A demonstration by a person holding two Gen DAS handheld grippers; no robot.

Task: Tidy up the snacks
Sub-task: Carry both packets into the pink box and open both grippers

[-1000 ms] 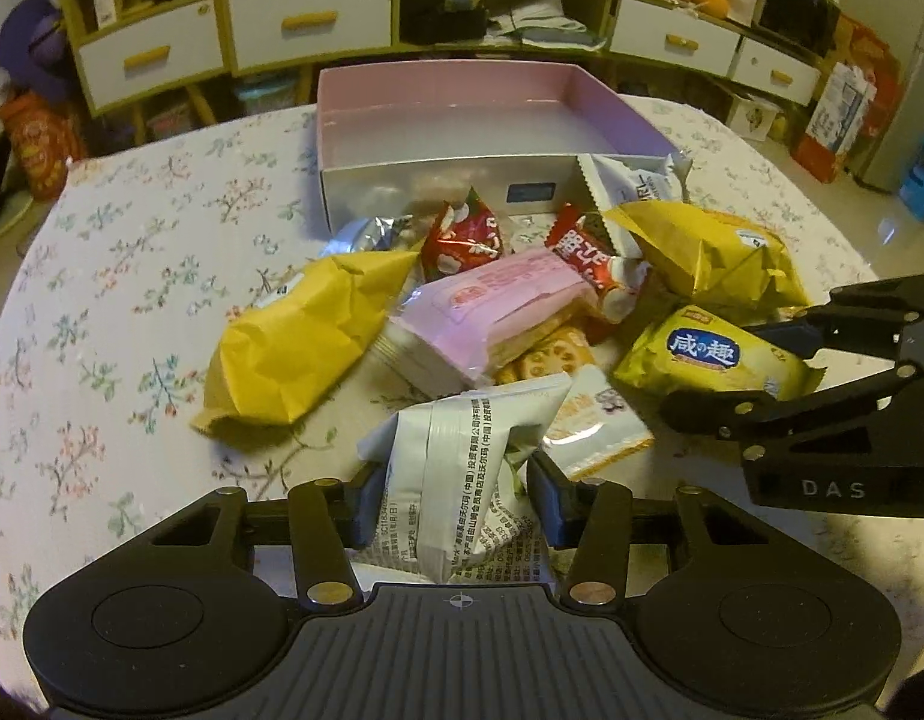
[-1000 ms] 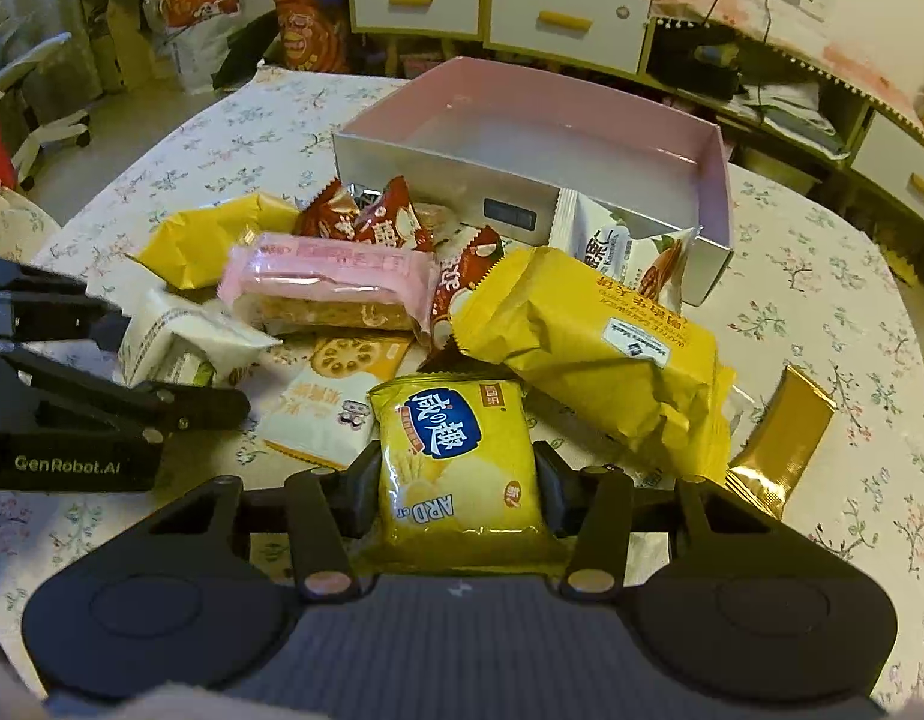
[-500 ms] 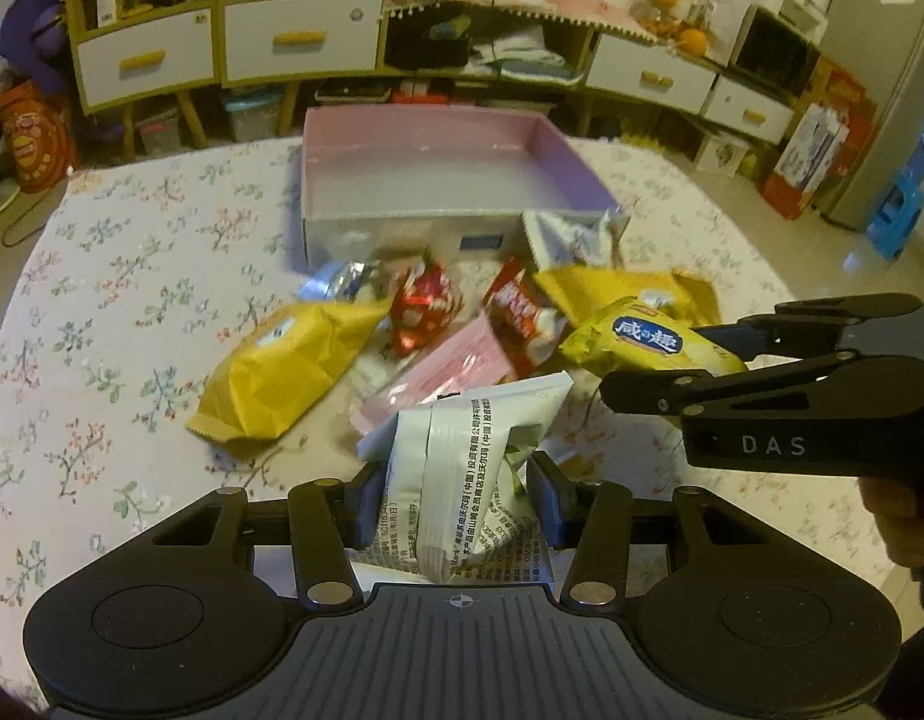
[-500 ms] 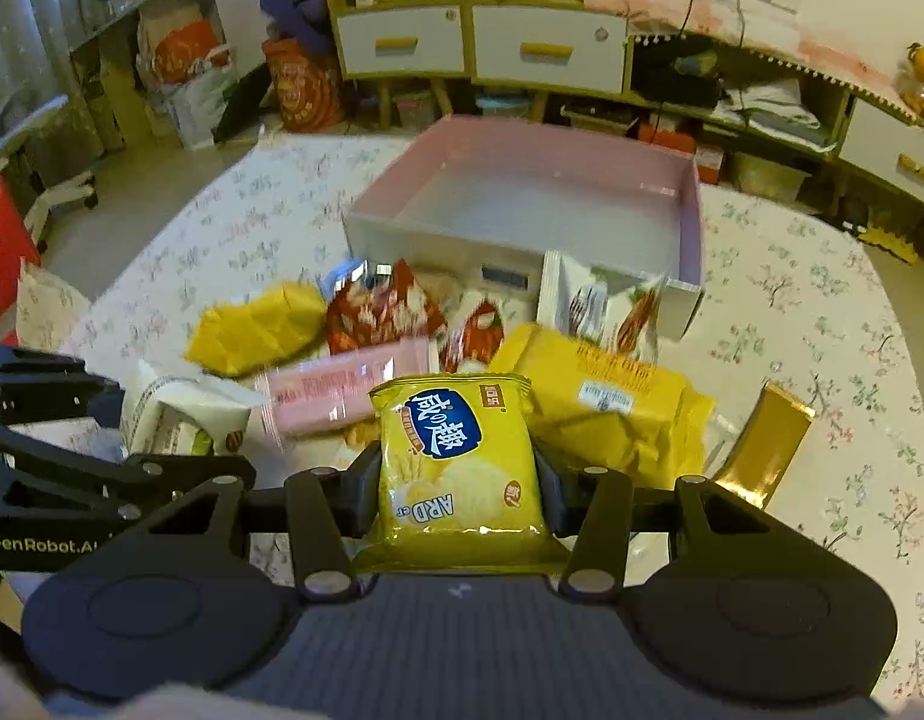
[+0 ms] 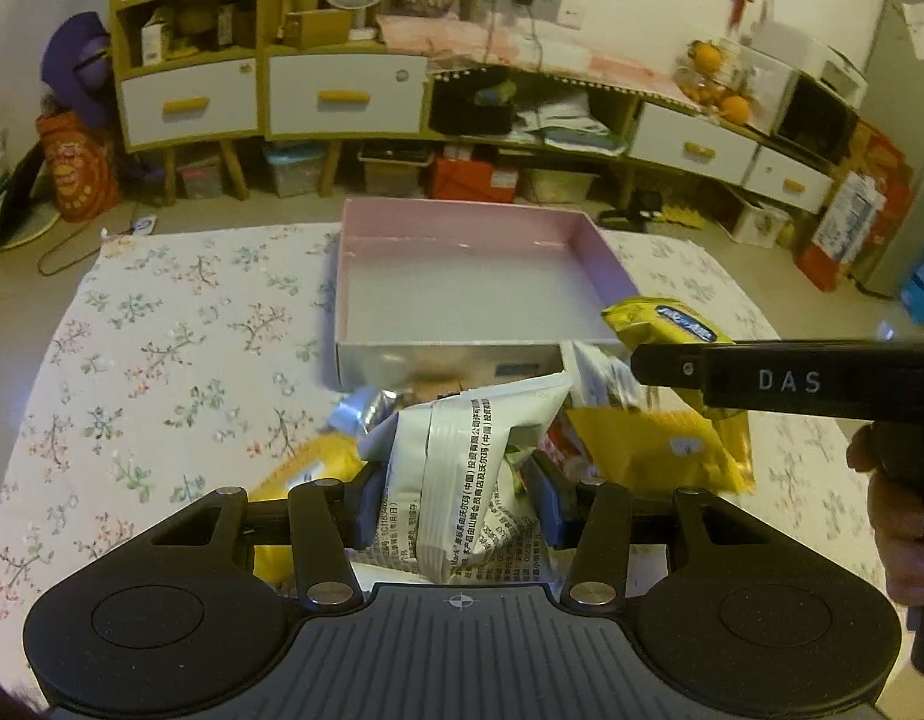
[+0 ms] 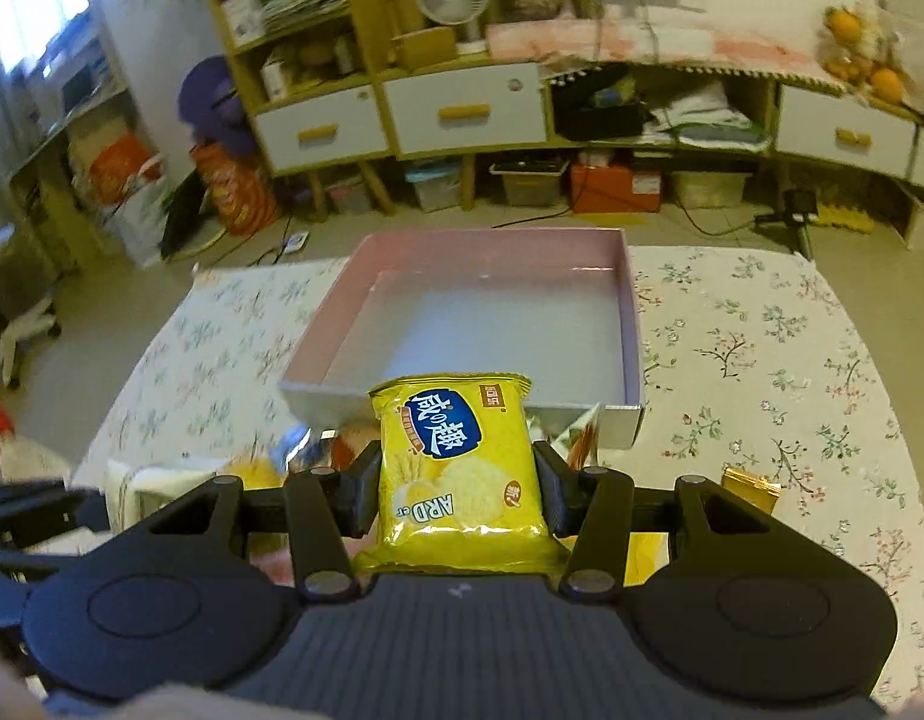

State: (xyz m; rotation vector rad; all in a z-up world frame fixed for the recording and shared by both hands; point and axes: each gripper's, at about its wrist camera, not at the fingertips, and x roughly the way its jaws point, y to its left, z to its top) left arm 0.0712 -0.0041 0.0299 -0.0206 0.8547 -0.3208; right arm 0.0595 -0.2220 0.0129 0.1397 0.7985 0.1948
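Above the flower-print counter [image 5: 180, 324], left gripper [image 5: 456, 495] jaws clamped a white foil packet [image 5: 462, 468]; right gripper [image 6: 456, 495] jaws clamped a yellow biscuit packet [image 6: 456, 462]. Transfer step: next, release both inside the far pink-lined box [image 6: 492, 312].

A white packet [image 5: 462, 480] printed with black text sits between black gripper fingers [image 5: 366, 504], and a bright yellow packet [image 6: 459, 468] carries a dark blue oval label with white characters. The shallow box [image 5: 606, 267] is pink on its inner walls, pale grey-white on its floor and silvery white outside — it rests on a white tablecloth [image 5: 180, 348] patterned with small floral sprigs in green, brown and pink. Behind, the cabinet [image 5: 342, 96] is yellow wood with white drawer fronts and yellow handles.
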